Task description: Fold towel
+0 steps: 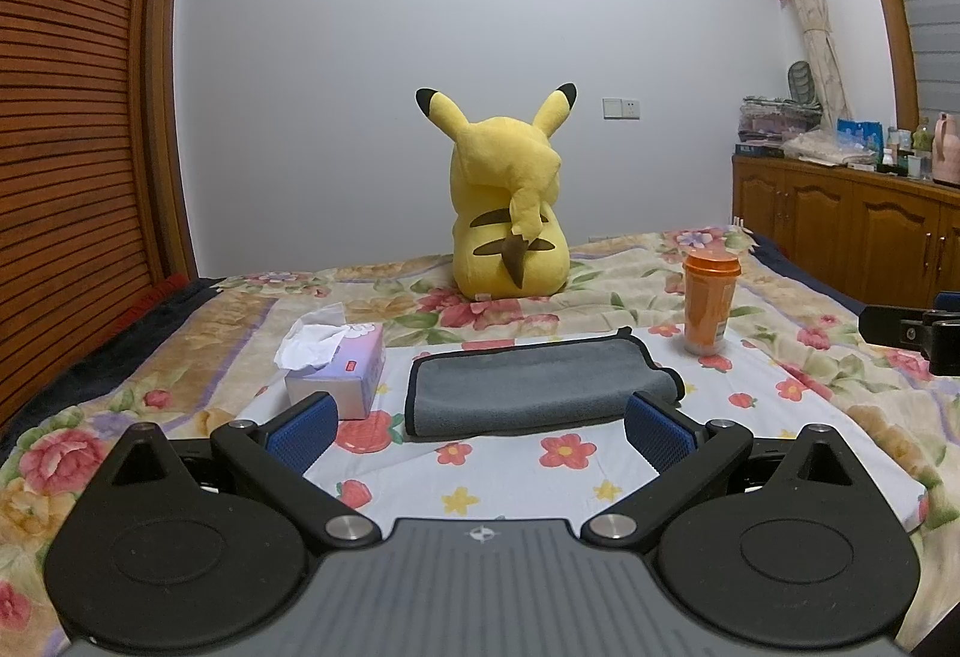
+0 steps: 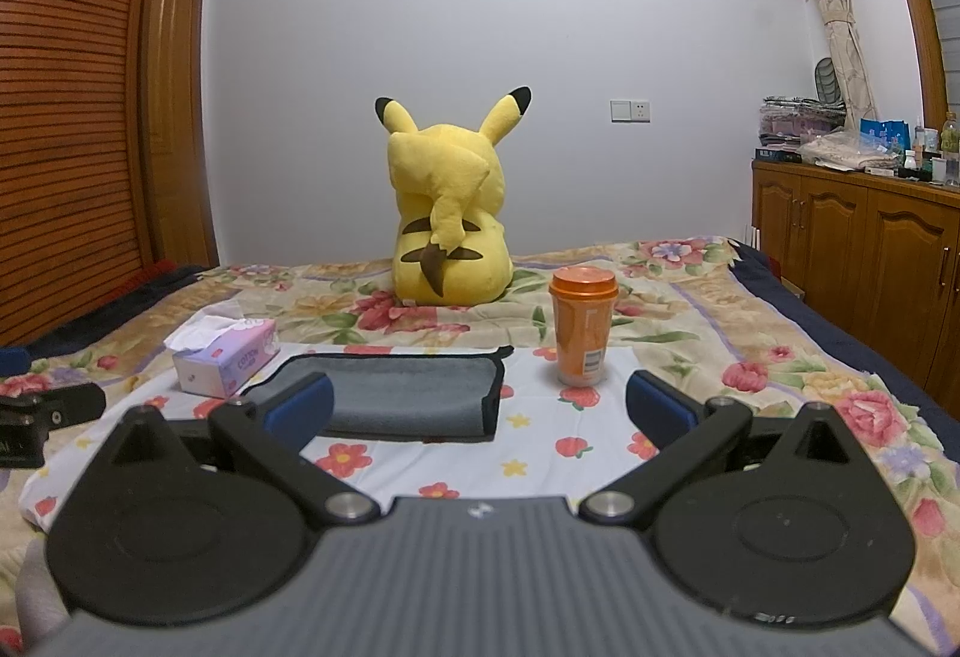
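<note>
A grey towel (image 1: 528, 387) with black edging lies folded flat on a flowered white cloth (image 1: 750, 417) on the bed. It also shows in the right wrist view (image 2: 408, 393). My left gripper (image 1: 480, 426) is open and empty, held just in front of the towel's near edge. My right gripper (image 2: 480, 411) is open and empty, in front of the towel's right end and the cup. Neither gripper touches the towel.
A tissue box (image 1: 339, 366) stands left of the towel. An orange lidded cup (image 1: 708, 303) stands to its right. A yellow plush toy (image 1: 507, 213) sits behind. A wooden cabinet (image 1: 852, 231) is at the right, a slatted wardrobe (image 1: 66, 117) at the left.
</note>
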